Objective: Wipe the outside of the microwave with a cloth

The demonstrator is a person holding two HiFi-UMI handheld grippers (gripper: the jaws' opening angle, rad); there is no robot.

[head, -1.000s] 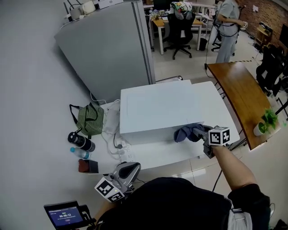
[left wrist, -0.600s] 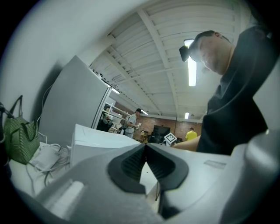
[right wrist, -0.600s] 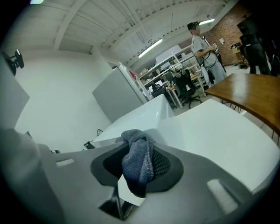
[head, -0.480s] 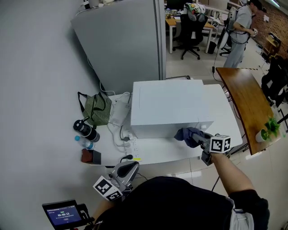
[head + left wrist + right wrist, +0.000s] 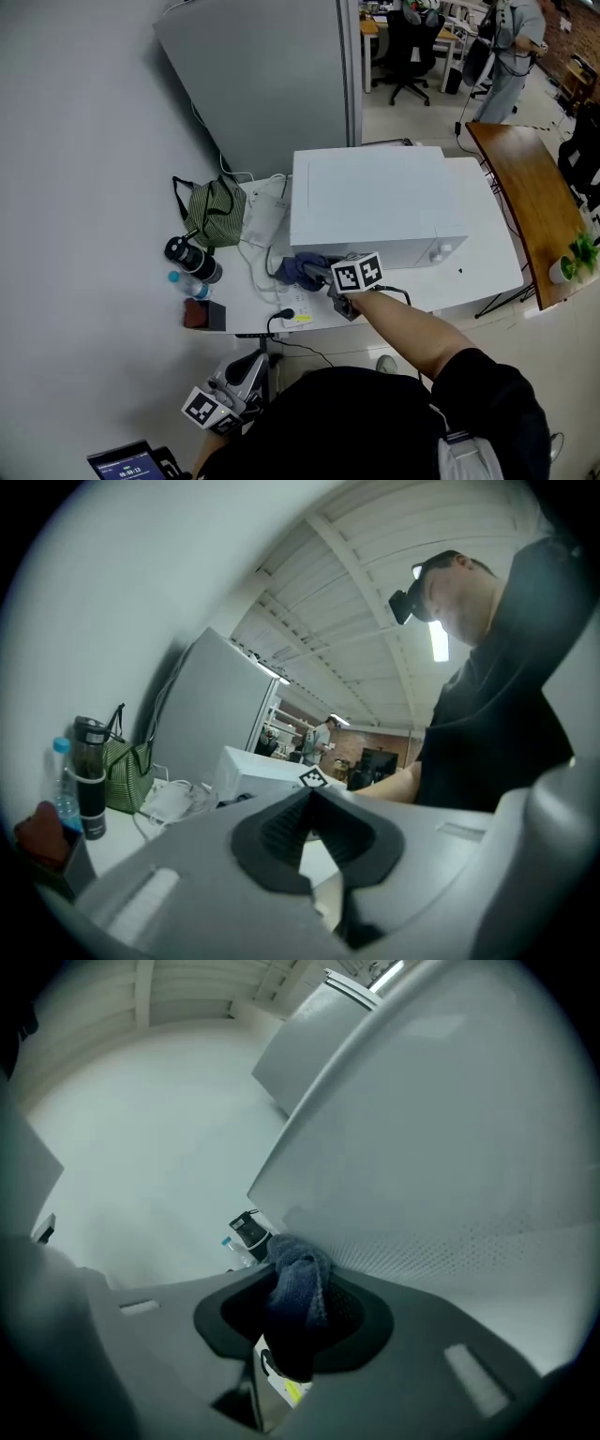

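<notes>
1. Gripping a bunched blue cloth [image 5: 298,270], the right gripper [image 5: 319,278] has its jaws clamped on the wad.
2. The cloth lies against the lower corner of the white microwave [image 5: 375,202], at its 8 o'clock in the head view.
3. The microwave stands on a white surface [image 5: 487,277], its top bare.
4. The left gripper [image 5: 310,803] has its jaws pressed together with nothing between them. It hangs low at 7 o'clock in the head view, close to the person's body and well apart from the microwave.
5. A green bag [image 5: 211,214] lies at the microwave's 9 o'clock, with white cables [image 5: 258,225] between the two.
6. A black flask [image 5: 192,260] and a clear bottle [image 5: 183,281] lie just beside the bag, at its 6 o'clock.
7. A wooden table [image 5: 525,178] stands at the surface's 3 o'clock.
</notes>
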